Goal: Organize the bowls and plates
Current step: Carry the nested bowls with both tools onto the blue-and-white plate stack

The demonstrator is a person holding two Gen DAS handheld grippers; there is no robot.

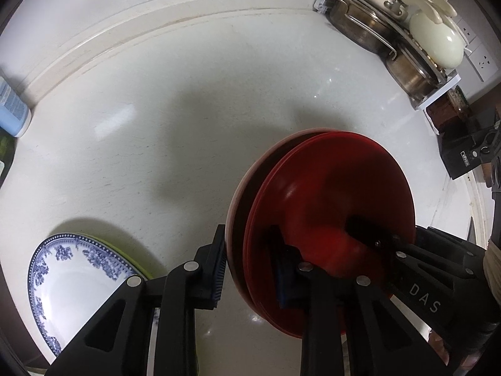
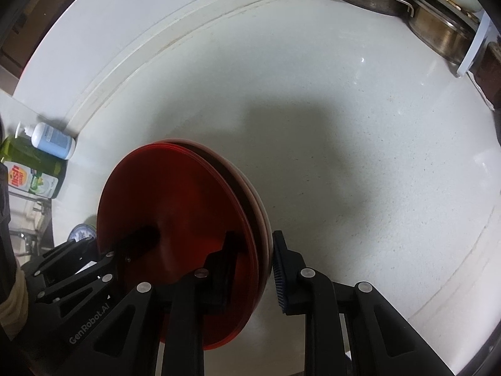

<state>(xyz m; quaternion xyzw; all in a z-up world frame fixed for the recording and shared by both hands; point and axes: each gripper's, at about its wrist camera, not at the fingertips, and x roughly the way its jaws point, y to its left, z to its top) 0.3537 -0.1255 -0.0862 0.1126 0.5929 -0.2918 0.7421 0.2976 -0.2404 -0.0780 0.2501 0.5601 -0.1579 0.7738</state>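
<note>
Both grippers are on the stack of red plates (image 1: 332,200) now, one at each side of the rim, and the stack looks lifted clear above the white countertop (image 1: 175,119), tipped on edge rather than lying flat. The left gripper (image 1: 250,269) is clamped on the rim, one pad outside, one inside the top plate; the right gripper (image 2: 253,269) is pinching the opposite rim the same way. Both point steeply downward, wrists close together. This reads as the carry step: the stack is picked up, not yet placed. Next it needs a level, matched move of both hands toward a resting spot, perhaps beside the blue-patterned plate (image 1: 72,269) at lower left, without the plates sliding apart.
</note>
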